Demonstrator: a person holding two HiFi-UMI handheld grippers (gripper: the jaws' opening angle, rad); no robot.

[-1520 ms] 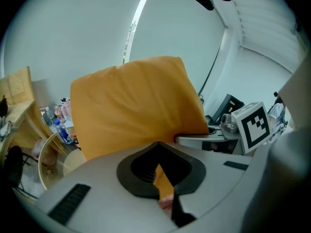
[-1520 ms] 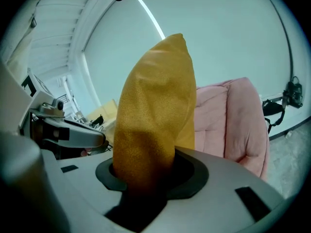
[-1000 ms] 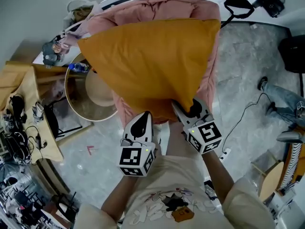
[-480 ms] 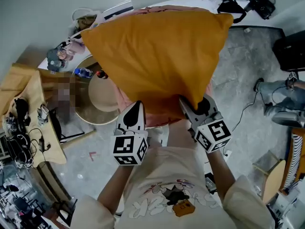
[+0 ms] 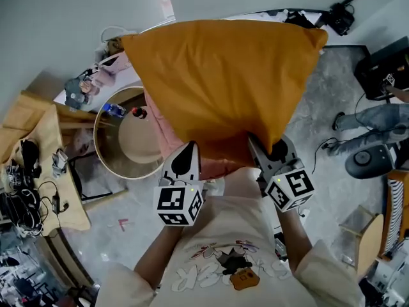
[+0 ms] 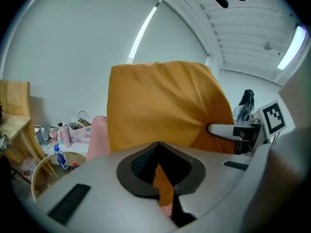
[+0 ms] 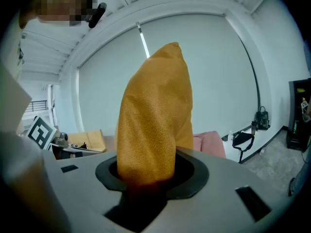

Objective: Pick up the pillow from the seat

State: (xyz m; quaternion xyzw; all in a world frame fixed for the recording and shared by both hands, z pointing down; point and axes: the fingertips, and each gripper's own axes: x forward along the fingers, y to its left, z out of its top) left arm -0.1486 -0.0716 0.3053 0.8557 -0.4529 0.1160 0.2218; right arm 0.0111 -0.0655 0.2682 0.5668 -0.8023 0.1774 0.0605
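Fingers of the left gripper [image 6: 164,188] were nearly together, pinching a thin fold of the orange pillow [image 5: 223,88] at its near edge. Fingers of the right gripper [image 7: 146,176] stood part open, clamped round a thick bunch of that same edge. We saw no change in either hold over the last second.

Change noted: both grippers had risen, and the pillow with them. A second before, the pink seat [image 5: 155,121] showed past the pillow's far edge in the head view. Now the pillow covered nearly all of it, leaving a strip at the left and a little under the near edge. In the left gripper view the pillow stood up against the pale wall, with the seat low beside it.

Our reading: the pillow was off the seat and carried by the two grips alone, so the pick-up looked all but done. The thin left pinch seemed the weaker hold.
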